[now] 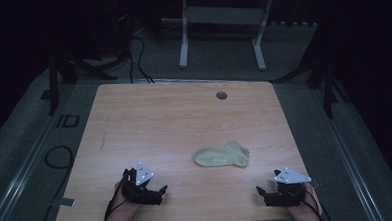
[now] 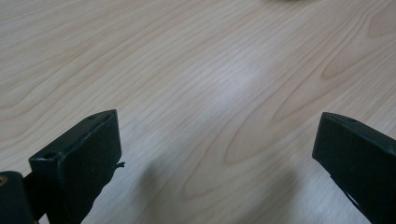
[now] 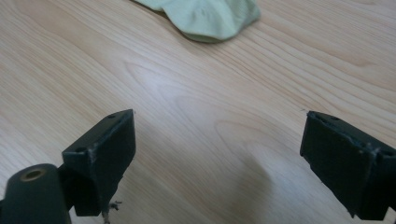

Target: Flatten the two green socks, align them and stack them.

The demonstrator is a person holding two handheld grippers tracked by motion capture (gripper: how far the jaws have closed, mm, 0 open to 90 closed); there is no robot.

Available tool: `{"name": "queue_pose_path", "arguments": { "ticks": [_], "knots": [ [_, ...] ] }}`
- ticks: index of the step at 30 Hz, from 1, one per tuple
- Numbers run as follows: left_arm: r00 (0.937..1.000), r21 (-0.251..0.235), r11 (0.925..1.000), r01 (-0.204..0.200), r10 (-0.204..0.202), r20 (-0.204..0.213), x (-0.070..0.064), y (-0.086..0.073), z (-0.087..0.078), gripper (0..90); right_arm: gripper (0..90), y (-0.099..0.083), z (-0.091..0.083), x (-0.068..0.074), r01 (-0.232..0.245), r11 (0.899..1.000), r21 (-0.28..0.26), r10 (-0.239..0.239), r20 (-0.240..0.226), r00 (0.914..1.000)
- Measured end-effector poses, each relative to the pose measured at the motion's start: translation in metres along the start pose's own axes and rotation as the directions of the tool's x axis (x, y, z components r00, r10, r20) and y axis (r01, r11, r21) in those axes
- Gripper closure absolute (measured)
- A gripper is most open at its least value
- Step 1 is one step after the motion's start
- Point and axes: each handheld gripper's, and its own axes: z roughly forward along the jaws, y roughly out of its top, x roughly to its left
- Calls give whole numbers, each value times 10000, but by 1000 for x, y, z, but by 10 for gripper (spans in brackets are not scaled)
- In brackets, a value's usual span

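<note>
A pale yellow-green sock (image 1: 222, 155) lies flat on the wooden table (image 1: 184, 121), right of centre near the front. Its end (image 3: 205, 16) shows at the top of the right gripper view. My left gripper (image 1: 161, 191) rests low at the table's front left, open, with bare wood between its jaws (image 2: 219, 154). My right gripper (image 1: 261, 193) sits at the front right, a little nearer than the sock and to its right, open and holding nothing (image 3: 219, 154).
A round grommet hole (image 1: 221, 95) sits near the table's far edge. Beyond the table stand white desk legs (image 1: 183, 41) and dark stands. Cables (image 1: 56, 156) lie on the grey floor at the left.
</note>
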Motion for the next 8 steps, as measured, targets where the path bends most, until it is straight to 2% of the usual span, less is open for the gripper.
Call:
{"name": "queue_pose_path", "arguments": {
  "ticks": [8],
  "knots": [
    [9992,-51,9993,371,-371,-142,8,-7,-6,11,103,-5,-2,-4,-157,9999,-28,158,134,9998]
  ]
}}
